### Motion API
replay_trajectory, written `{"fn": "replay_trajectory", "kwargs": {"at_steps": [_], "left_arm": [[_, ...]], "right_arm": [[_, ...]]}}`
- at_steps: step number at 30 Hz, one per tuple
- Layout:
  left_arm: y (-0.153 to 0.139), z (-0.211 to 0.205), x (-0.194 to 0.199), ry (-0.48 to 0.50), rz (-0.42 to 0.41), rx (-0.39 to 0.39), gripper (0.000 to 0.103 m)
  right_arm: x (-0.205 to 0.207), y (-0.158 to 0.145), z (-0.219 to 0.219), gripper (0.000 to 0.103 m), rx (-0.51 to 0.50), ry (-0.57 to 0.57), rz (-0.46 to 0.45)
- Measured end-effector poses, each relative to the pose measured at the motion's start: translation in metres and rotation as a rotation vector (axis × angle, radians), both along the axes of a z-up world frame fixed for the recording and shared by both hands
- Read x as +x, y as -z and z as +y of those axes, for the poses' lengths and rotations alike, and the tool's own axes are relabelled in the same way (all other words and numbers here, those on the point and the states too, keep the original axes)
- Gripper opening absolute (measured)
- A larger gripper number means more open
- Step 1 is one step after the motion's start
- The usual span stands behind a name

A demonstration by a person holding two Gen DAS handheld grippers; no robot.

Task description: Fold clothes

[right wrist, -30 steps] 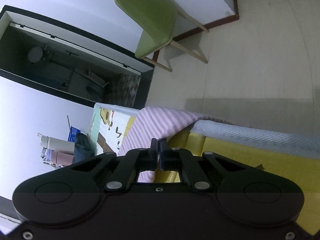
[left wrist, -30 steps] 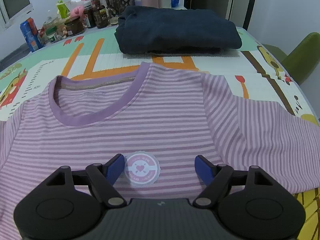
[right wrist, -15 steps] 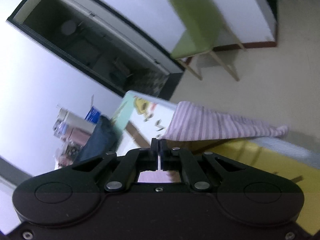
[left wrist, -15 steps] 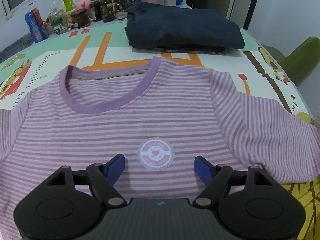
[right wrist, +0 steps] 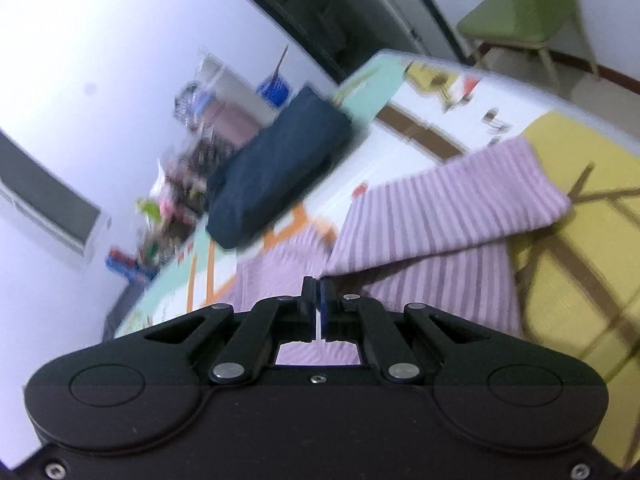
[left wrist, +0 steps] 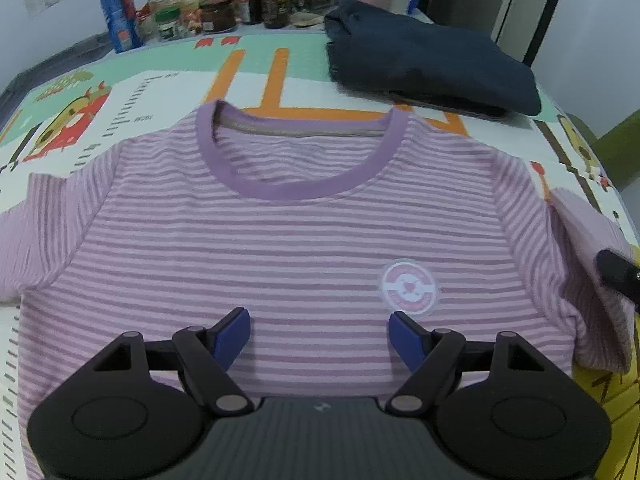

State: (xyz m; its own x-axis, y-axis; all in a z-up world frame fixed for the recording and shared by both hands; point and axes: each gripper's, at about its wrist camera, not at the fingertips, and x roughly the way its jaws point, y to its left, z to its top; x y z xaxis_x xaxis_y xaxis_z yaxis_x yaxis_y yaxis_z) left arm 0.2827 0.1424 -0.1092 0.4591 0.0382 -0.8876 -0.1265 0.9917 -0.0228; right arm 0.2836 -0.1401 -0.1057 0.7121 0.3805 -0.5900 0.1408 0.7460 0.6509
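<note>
A purple striped T-shirt lies flat, front up, on the play-mat table, with a round heart badge on its chest. My left gripper is open and hovers over the shirt's lower chest, holding nothing. My right gripper is shut on the shirt's right sleeve and lifts it up and in over the shirt's body. The right gripper's tip also shows at the right edge of the left wrist view, with the sleeve raised around it.
A folded dark navy garment lies beyond the collar; it also shows in the right wrist view. Bottles and jars crowd the far table edge. A green chair stands off the table's right side.
My right gripper has swung the held sleeve up from beside the table's edge and in over the table. The left gripper has shifted left, so the badge now sits to its right.
</note>
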Motion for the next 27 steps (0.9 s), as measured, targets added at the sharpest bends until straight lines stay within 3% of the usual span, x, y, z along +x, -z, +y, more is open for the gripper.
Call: {"fn": "replay_trajectory", "kwargs": {"at_steps": [7,9,11,13,20,27], "left_arm": [[0.006,0.005,-0.003,-0.001,0.012,0.003,0.078],[0.007,0.004,-0.003,0.003,0.009,0.011,0.078],[0.008,0.003,-0.003,0.007,0.005,0.020,0.079],[0.009,0.002,-0.004,0.010,0.001,0.028,0.079],[0.012,0.000,-0.003,0.006,-0.001,0.037,0.081],[0.012,0.001,-0.003,0.001,0.003,0.036,0.082]], "right_arm": [[-0.003,0.030,0.005,0.007,0.077,-0.005,0.116],[-0.007,0.034,-0.008,0.012,0.126,0.015,0.124],[-0.015,0.032,-0.026,0.025,0.165,0.057,0.115],[-0.023,0.029,-0.044,0.027,0.203,0.102,0.104],[-0.042,0.044,-0.114,0.027,0.325,0.292,0.092],[-0.047,0.072,-0.141,0.027,0.434,0.390,0.125]]}}
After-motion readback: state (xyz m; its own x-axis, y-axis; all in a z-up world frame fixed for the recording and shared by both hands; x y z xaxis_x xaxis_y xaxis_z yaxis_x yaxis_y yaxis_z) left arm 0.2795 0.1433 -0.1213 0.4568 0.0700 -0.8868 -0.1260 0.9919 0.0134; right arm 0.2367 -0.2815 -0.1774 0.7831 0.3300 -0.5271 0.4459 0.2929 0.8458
